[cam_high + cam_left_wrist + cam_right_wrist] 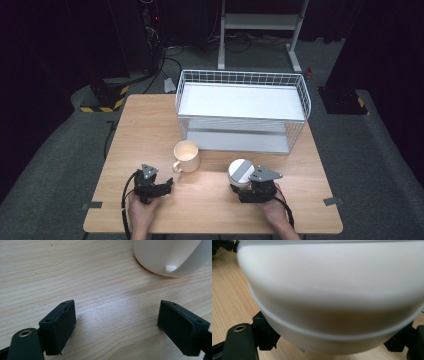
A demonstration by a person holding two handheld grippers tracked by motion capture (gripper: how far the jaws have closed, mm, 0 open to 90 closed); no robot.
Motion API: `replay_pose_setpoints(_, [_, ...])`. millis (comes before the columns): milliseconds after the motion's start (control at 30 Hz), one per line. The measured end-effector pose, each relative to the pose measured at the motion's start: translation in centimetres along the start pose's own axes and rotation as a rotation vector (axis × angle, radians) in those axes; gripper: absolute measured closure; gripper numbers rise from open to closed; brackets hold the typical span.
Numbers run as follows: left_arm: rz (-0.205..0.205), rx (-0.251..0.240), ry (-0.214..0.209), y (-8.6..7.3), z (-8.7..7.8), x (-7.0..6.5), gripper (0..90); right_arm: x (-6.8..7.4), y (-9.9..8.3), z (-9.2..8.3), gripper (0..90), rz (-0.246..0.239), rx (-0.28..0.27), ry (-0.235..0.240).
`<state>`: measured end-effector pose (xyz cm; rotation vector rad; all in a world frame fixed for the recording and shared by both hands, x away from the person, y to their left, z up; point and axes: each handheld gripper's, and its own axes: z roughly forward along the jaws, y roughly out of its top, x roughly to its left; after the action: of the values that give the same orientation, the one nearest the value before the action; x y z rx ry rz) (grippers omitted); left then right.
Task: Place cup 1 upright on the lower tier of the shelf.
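1. We see the person's two hands come in from the near edge of the wooden table (150,125), each wrapped around a gripper, forearms roughly parallel.
2. Our left gripper (167,186) lies low over the wood and angles toward the cream mug (186,156), which stands upright just beyond it, handle turned to the near left.
3. In the left gripper view its jaws stand wide apart over bare tabletop, nothing between them; the mug (172,257) sits ahead, not touched.
4. Our right gripper (239,186) points away from the person, its grey plate on top, and meets a white round container (241,172) with a grey lid.
5. In the right gripper view the container (332,295) bulges between the jaws, which press against its sides: we read this as a grip.
6. The container stands on the table in front of the white wire rack (242,110), to the right of the mug and apart from it.
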<state>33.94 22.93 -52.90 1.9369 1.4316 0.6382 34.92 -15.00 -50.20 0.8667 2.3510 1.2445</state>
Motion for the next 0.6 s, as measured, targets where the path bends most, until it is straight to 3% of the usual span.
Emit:
replay_pose_setpoints(333, [-0.001, 0.0, 0.001, 0.0, 0.0, 0.0, 15.5, -0.5, 0.4, -0.7, 18.4, 0.02, -0.025, -0.006])
replay_pose_setpoints(600, [-0.004, 0.0, 0.002, 0.0, 0.0, 0.0, 15.5, -0.8, 1.2, -1.1, 18.5, 0.008, -0.034, -0.008])
